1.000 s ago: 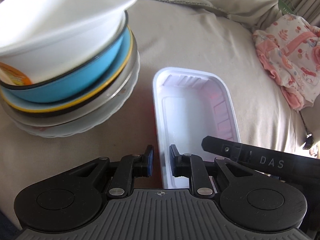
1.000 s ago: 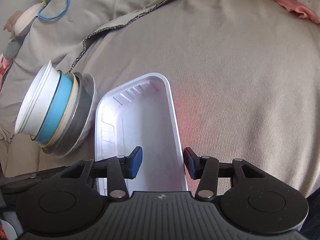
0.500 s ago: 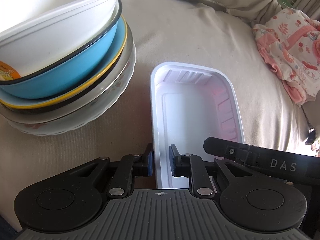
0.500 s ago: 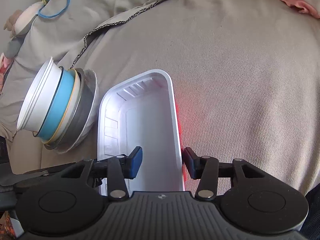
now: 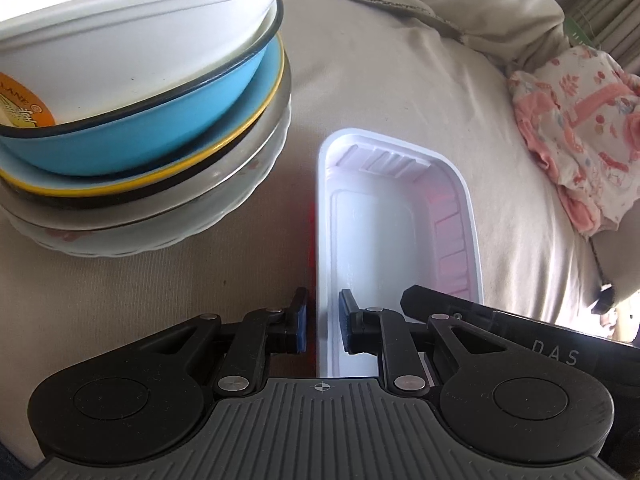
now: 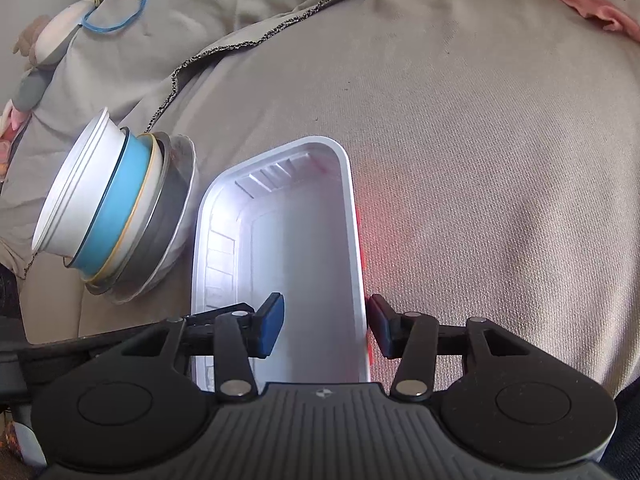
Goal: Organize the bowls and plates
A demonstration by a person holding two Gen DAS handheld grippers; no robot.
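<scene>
A white rectangular tray (image 5: pixel 380 240) with a red outside lies lengthwise on the beige bed cover. My left gripper (image 5: pixel 323 330) is shut on the tray's left wall near its close end, one pad outside and one inside. My right gripper (image 6: pixel 326 326) straddles the right wall of the tray (image 6: pixel 304 240): the outer finger touches the rim, the inner pad stands well clear, so it is open. Left of the tray stands a stack of dishes (image 5: pixel 140 132): white bowl, blue bowl, yellow-rimmed plate, metal plate, white fluted plate. The stack (image 6: pixel 116 216) also shows in the right wrist view.
A pink patterned cloth (image 5: pixel 580 128) lies at the right on the bed cover (image 6: pixel 480 160). A soft toy with a blue ring (image 6: pixel 116 12) sits at the far left behind a folded blanket edge (image 6: pixel 240 40). The right gripper's black body (image 5: pixel 520 332) crosses the tray's near end.
In the left wrist view the dish stack has drawn nearer and fills more of the upper left. The tray's far end has shifted slightly. Both grippers stay at the tray's walls.
</scene>
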